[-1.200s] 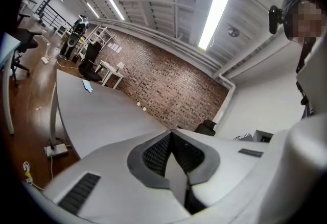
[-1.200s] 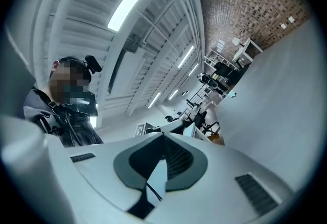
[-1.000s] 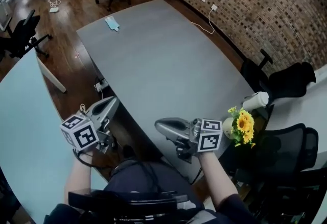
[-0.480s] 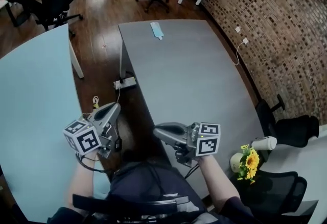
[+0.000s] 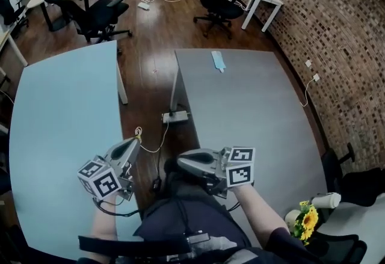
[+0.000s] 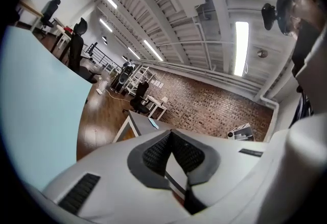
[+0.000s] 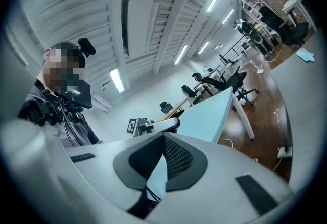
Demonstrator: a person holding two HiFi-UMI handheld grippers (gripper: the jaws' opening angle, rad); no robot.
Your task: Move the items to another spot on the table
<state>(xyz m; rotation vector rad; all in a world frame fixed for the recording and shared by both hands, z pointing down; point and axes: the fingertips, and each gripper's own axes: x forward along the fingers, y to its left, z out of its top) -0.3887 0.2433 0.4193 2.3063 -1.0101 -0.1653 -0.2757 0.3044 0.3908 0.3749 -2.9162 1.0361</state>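
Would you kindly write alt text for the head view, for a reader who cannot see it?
A person holds the left claw and right claw, both shut and empty, between a light blue table and a grey table. A small blue item lies at the grey table's far end; a brick wall runs along the right.

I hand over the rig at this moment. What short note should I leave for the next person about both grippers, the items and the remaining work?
Left gripper: jaws shut, nothing in them.
Right gripper: jaws shut, empty too.
Both are close to the body, over the gap between the light blue table and the grey table.
Items: a small pale blue thing lies at the far end of the grey table. Yellow flowers and what looks like a white cup are by its near right corner.
Done: nothing that shows; no item is held.
Left: reach an item, grip it, set it at another spot.
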